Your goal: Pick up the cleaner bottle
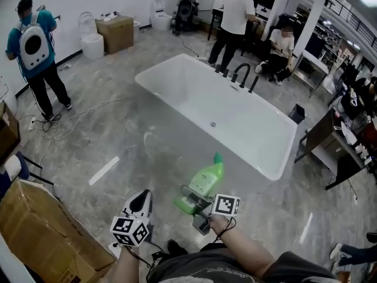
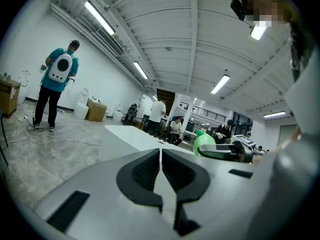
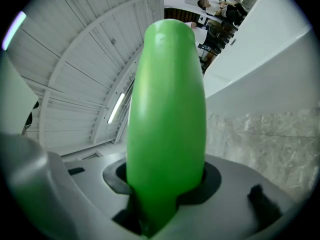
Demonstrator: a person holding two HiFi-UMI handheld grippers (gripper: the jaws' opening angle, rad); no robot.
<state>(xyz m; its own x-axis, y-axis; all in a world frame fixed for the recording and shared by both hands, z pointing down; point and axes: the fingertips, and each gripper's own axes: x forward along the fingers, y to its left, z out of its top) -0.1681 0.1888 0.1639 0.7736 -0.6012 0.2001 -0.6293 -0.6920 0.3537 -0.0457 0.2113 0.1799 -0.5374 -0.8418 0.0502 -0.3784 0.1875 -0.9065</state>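
The green cleaner bottle (image 1: 207,180) hangs in the air in front of me, its cap pointing toward the white bathtub (image 1: 177,78). My right gripper (image 1: 189,200) is shut on its lower body. In the right gripper view the bottle (image 3: 167,109) fills the middle, wedged between the two dark pads. My left gripper (image 1: 141,203) is beside it on the left, shut and holding nothing. The left gripper view shows its jaws closed together (image 2: 161,171), with the bottle (image 2: 204,143) and the right gripper (image 2: 227,150) off to its right.
The freestanding bathtub, with black taps (image 1: 240,75) on its far rim, stands ahead on the grey floor. Cardboard boxes (image 1: 41,232) lie at my near left. A person with a backpack (image 1: 35,55) stands far left; others (image 1: 232,22) stand behind the tub. Cables (image 1: 65,122) trail on the floor.
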